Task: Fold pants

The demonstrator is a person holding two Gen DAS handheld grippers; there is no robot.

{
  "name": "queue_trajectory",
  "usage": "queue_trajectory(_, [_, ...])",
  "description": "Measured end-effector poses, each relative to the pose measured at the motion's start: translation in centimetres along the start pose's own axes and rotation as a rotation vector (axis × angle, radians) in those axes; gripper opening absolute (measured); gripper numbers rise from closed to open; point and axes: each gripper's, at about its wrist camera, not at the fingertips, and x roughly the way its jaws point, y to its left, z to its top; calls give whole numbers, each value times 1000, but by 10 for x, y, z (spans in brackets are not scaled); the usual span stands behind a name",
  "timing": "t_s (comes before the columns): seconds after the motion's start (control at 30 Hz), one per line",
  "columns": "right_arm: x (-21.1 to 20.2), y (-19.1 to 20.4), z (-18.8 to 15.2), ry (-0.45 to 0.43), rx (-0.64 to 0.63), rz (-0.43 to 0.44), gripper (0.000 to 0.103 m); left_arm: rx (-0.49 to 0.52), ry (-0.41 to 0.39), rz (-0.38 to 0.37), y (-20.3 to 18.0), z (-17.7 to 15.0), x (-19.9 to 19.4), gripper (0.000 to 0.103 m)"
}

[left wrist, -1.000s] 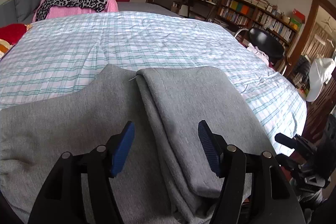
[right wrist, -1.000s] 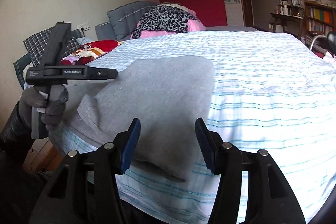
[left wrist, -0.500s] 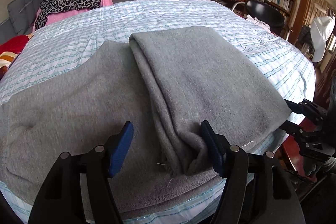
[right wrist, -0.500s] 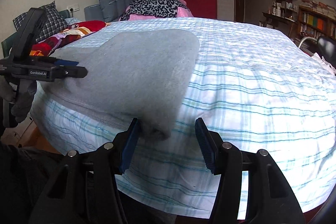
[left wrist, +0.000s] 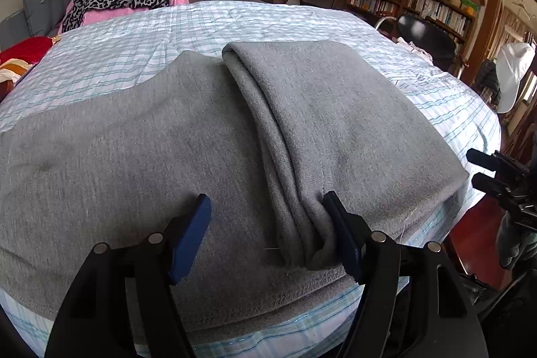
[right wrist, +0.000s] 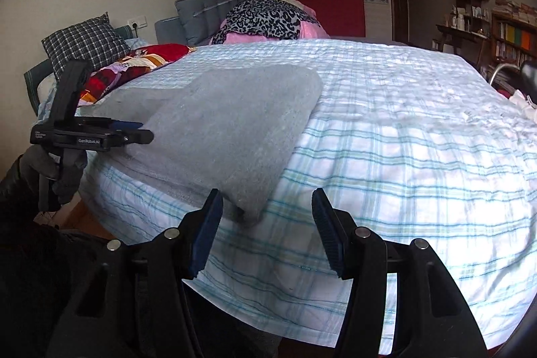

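The left gripper (left wrist: 268, 234) is hovering over the gray pants (left wrist: 188, 156) lying on the checked bedspread (left wrist: 235, 22), its jaws having just been opening, apart around the folded leg's bunched edge. The right gripper (right wrist: 266, 228) is holding its jaws apart, the pants' near corner lying between them, unpinched.

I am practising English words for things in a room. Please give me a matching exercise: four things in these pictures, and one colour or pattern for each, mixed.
Things:
1. pants
2. bedspread
3. pillow
4. gripper fingers

Colours:
A. dark plaid
B. blue
C. grey
D. white with pale green and blue stripes

Pairs: 1-C, 2-D, 3-A, 4-B
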Motion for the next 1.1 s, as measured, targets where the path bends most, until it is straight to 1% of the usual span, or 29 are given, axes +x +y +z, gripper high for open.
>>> queue_trajectory(0.07, [-9, 1, 15, -52, -2, 6, 57, 14, -11, 16, -5, 1, -1, 70])
queue_trajectory(0.17, [2, -3, 43, -81, 53, -2, 58, 3, -15, 19, -6, 2, 0, 70])
queue_trajectory(0.2, [10, -4, 54, -72, 83, 2, 58, -2, -15, 17, -5, 2, 0, 70])
queue_trajectory(0.3, [41, -2, 85, -35, 135, 60, 58, -10, -18, 21, -5, 2, -2, 71])
queue_trajectory(0.33, [53, 3, 97, -16, 118, 68, 58, -9, -21, 24, -5, 2, -2, 71])
queue_trajectory(0.4, [79, 20, 116, 22, 50, 29, 58, -8, -27, 28, -6, 1, -3, 71])
queue_trajectory(0.43, [92, 30, 125, 46, 13, 20, 60, -12, -28, 27, -6, 1, -3, 71])
queue_trajectory(0.47, [105, 39, 132, 78, -17, 18, 63, -16, -28, 25, -5, 1, -3, 71])
queue_trajectory(0.6, [154, 67, 154, 176, -104, 2, 63, -20, -34, 13, -4, -1, -3, 71])
queue_trajectory(0.8, [220, 80, 163, 284, -141, -25, 63, -21, -50, -12, -1, -5, -2, 72])
queue_trajectory(0.87, [236, 83, 162, 308, -144, -27, 63, -21, -54, -22, 0, -6, -2, 72])
queue_trajectory(1.0, [260, 85, 158, 336, -145, -40, 63, -24, -66, -41, 4, -8, -3, 72])
queue_trajectory(1.1, [268, 85, 152, 343, -149, -43, 64, -28, -75, -58, 7, -12, -3, 72])
